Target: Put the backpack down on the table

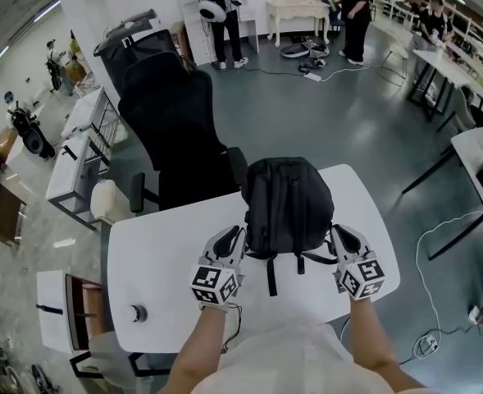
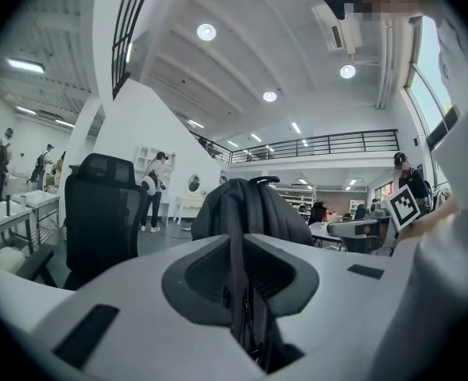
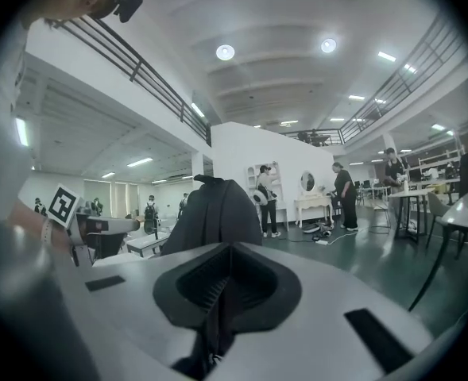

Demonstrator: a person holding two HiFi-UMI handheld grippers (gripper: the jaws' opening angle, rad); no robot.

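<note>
At the far left of the white table (image 1: 163, 261) sits a small round thing (image 1: 138, 313), close to the near edge. I cannot tell what it is. Behind the table stands a big black chair (image 1: 175, 130), pushed up near the far edge.

Next comes the left gripper (image 1: 239, 236). It is over the table, just beside the left side of the backpack (image 1: 286, 203). Its two jaws are squeezed tight together on a thin black strap, the left strap (image 2: 237, 292). The strap runs straight up between the jaws to the bag.

The backpack is black and stands upright in the middle, between the two grippers. It is over the far part of the table, near the far edge. I cannot tell if its bottom sits on the table top. A loose strap hangs down from its near side over the table.

Then comes the right gripper (image 1: 337, 236), just beside the right side of the bag. Its jaws are pinched tight too, on another black strap, the right strap (image 3: 212, 324). Both grippers are about level with each other.

Far back on the right, some people (image 1: 354, 15) stand on the dark floor near a small white desk (image 1: 298, 11)
</note>
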